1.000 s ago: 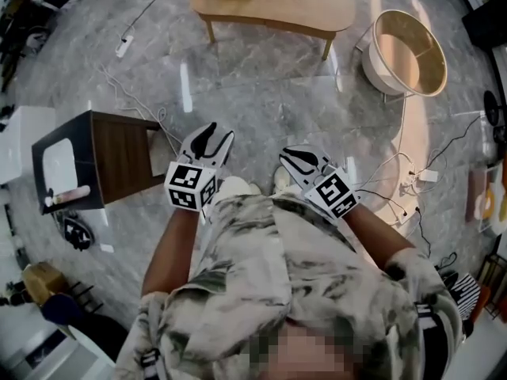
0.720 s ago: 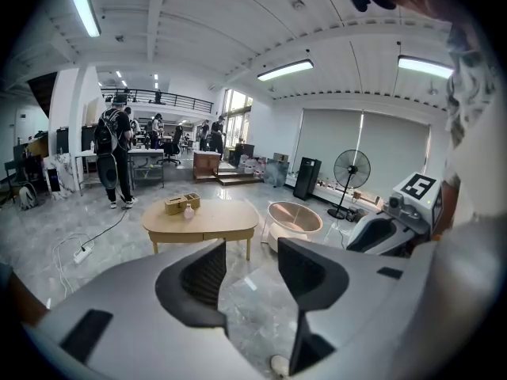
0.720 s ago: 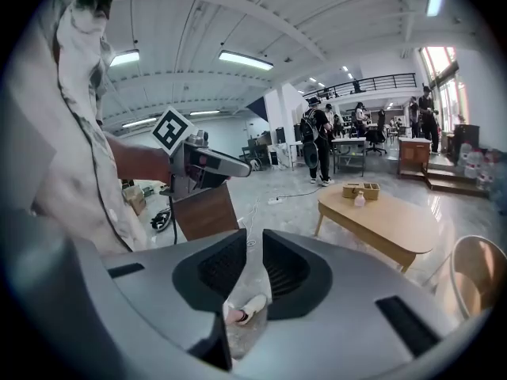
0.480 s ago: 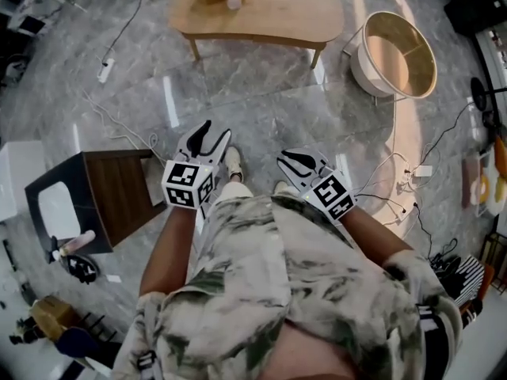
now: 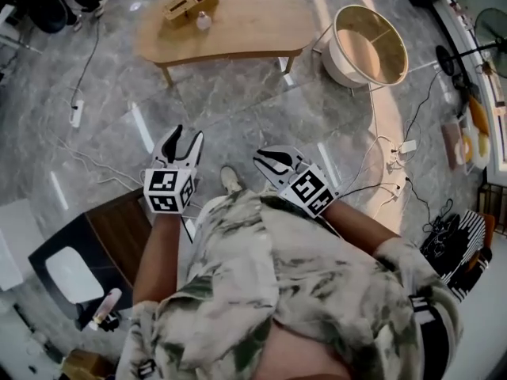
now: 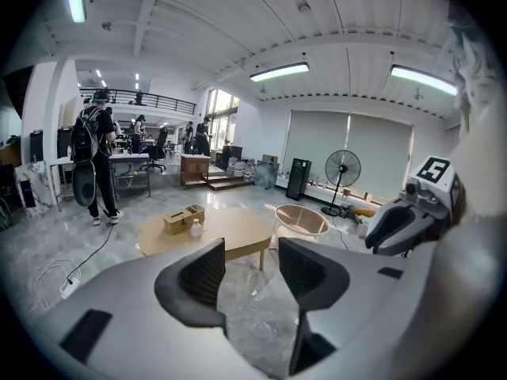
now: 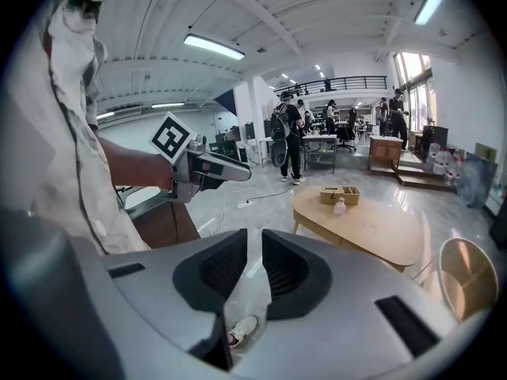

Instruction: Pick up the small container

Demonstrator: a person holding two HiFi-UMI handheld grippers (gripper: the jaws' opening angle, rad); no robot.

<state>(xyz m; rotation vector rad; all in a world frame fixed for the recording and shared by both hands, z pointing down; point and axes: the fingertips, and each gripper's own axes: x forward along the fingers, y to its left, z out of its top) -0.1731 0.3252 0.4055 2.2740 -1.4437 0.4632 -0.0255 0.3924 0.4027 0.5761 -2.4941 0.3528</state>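
Head view looks down on a grey marble floor [image 5: 261,109]. At its far side stands a low wooden bench [image 5: 245,30], and to the right of it a round tub [image 5: 368,42]. A dark side table [image 5: 111,244] is at the person's left. The left gripper [image 5: 187,133] is held over the floor, its fingers wide apart with nothing between them. The right gripper [image 5: 265,158] has its fingers almost together, with only a thin slit, also empty. On the bench lies a wooden box [image 5: 190,2], and just beside it stands the small container [image 5: 203,20], well apart from both grippers.
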